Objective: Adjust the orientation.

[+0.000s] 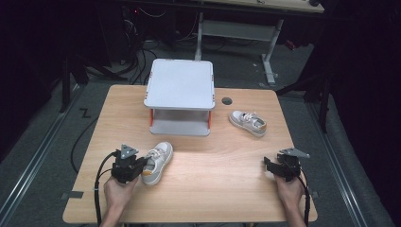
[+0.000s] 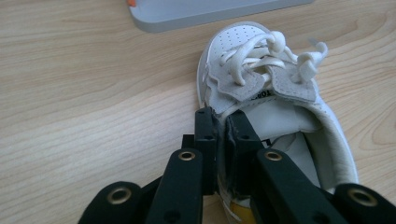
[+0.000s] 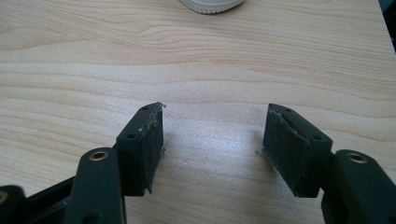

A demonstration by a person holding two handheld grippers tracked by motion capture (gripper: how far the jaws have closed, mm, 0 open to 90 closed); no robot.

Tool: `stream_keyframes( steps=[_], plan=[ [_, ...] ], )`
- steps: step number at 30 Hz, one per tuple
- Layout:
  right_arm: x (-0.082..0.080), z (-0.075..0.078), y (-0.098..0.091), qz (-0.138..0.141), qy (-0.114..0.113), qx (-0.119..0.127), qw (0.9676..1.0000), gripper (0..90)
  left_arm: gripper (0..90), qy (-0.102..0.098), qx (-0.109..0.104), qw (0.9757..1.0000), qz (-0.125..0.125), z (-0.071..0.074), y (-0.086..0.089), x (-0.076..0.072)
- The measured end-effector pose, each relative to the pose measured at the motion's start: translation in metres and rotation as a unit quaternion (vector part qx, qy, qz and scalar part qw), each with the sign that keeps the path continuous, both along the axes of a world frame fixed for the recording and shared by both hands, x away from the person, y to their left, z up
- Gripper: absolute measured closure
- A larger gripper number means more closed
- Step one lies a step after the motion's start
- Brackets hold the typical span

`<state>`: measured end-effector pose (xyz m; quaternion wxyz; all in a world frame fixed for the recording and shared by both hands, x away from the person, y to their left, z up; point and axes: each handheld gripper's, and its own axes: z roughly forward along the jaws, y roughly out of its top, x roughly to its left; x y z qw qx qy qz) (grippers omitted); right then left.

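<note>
A white sneaker point(image 1: 158, 161) with a yellow heel patch lies on the wooden table point(image 1: 217, 161), toe pointing toward the grey stand. My left gripper point(image 1: 142, 167) is shut on it. In the left gripper view the jaws point(image 2: 223, 135) pinch the sneaker's point(image 2: 261, 60) left collar wall, one pad inside the opening and one outside. A second white sneaker point(image 1: 248, 122) lies at the right, beyond my right gripper point(image 1: 270, 165). In the right gripper view that gripper point(image 3: 212, 140) stands open just over bare wood, nothing between its pads.
A grey two-level stand point(image 1: 179, 82) with orange posts sits at the table's far middle; its base edge point(image 2: 205, 11) lies just past the held sneaker's toe. A round hole point(image 1: 227, 100) is in the tabletop beside it. The second sneaker's sole point(image 3: 210, 4) is ahead of the right jaws.
</note>
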<state>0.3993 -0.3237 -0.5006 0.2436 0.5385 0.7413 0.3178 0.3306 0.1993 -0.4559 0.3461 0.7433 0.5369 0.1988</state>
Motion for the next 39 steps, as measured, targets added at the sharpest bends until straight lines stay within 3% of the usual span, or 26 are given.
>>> stream_keyframes(
  steps=[5, 15, 31, 39],
  plan=[
    [0.0, 0.0, 0.0, 0.001, 0.0, 0.0, 1.0, 37.8, 84.6, -0.003, -0.005, 0.9999, -0.01, 0.005, -0.012, 0.003],
    [0.0, 0.0, 0.0, 0.002, 0.0, 0.001, 1.0, 37.4, 84.4, 0.002, -0.005, 0.9995, -0.03, 0.018, -0.053, 0.023],
    [0.0, 0.0, 0.0, 0.002, 0.001, 0.0, 1.0, 36.6, 83.9, 0.023, 0.036, 0.9983, -0.038, 0.012, -0.11, 0.05],
    [0.0, 0.0, 0.0, 0.003, 0.001, 0.0, 1.0, 36.5, 80.9, 0.033, 0.032, 0.9974, -0.055, 0.011, -0.123, 0.051]
  ],
)
